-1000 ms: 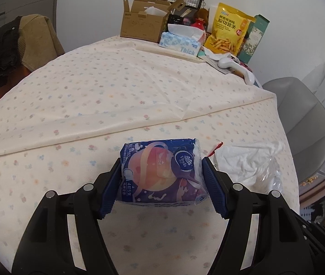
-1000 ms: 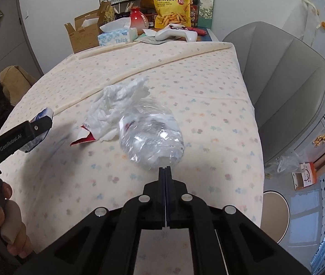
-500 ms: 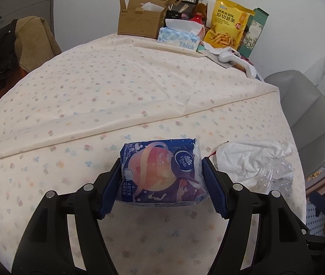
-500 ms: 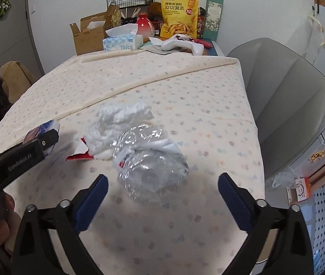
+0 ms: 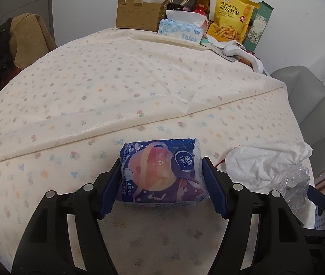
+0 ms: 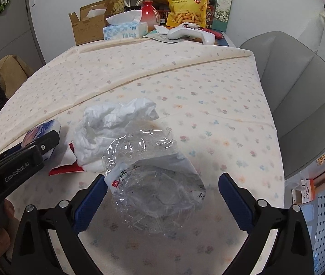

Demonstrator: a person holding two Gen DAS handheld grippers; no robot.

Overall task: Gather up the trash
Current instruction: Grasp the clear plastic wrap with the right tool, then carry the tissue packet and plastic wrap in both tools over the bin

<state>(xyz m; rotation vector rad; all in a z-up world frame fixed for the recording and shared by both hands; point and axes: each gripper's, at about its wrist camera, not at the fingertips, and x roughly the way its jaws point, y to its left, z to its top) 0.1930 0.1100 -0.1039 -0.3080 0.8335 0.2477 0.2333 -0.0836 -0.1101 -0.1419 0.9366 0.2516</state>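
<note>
My left gripper (image 5: 161, 189) is shut on a blue and pink tissue pack (image 5: 160, 171) just above the flowered tablecloth. It also shows at the left of the right wrist view (image 6: 42, 142). My right gripper (image 6: 161, 200) is open, its jaws on either side of a crumpled clear plastic wrapper (image 6: 153, 183) lying on the cloth. A crumpled white tissue (image 6: 114, 123) lies just beyond the wrapper, touching it, with a red scrap (image 6: 66, 170) under its left edge. The tissue (image 5: 265, 162) and wrapper (image 5: 297, 183) show at the right of the left wrist view.
At the table's far end stand a cardboard box (image 5: 139, 13), a tissue box (image 5: 180, 28), a yellow snack bag (image 5: 233, 16), a green carton (image 5: 258, 26) and a white controller (image 5: 242, 55). A grey chair (image 6: 299, 105) stands at the right edge. A jacket-draped chair (image 5: 9, 45) is at the left.
My right gripper has opened from shut and moved forward around the clear wrapper. The left gripper keeps its hold on the tissue pack and has shifted slightly.
</note>
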